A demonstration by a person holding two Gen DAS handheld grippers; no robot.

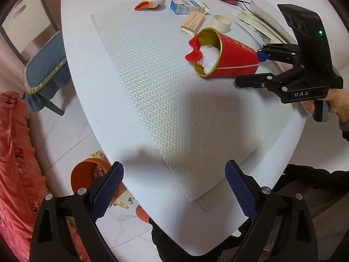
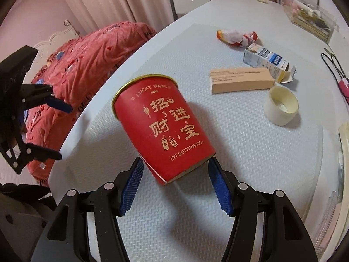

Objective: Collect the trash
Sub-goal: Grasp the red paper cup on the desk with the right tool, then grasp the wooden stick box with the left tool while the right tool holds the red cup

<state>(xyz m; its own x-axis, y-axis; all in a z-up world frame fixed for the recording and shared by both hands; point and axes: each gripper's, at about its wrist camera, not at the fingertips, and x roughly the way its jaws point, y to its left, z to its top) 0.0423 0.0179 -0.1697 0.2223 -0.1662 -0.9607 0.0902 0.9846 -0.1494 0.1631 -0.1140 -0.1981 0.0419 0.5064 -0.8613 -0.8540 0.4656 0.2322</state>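
While the right tongs [image 2: 174, 178] pinch a stuffed cup [image 2: 162, 128], the left tongs [image 1: 174, 188] gape; boxes [image 2: 242, 80] and wrapper [image 2: 236, 37] remain on the worktop [image 2: 250, 152].

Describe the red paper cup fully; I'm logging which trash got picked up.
The red paper cup looks like glossy paper, with a gold rim, gold Chinese characters and "LUCKY DAYS" print. The right claw grips its base, holding it tilted, mouth pointing away, above the textured mat. Inside sit crumpled white tissue and a red scrap spilling over the rim.
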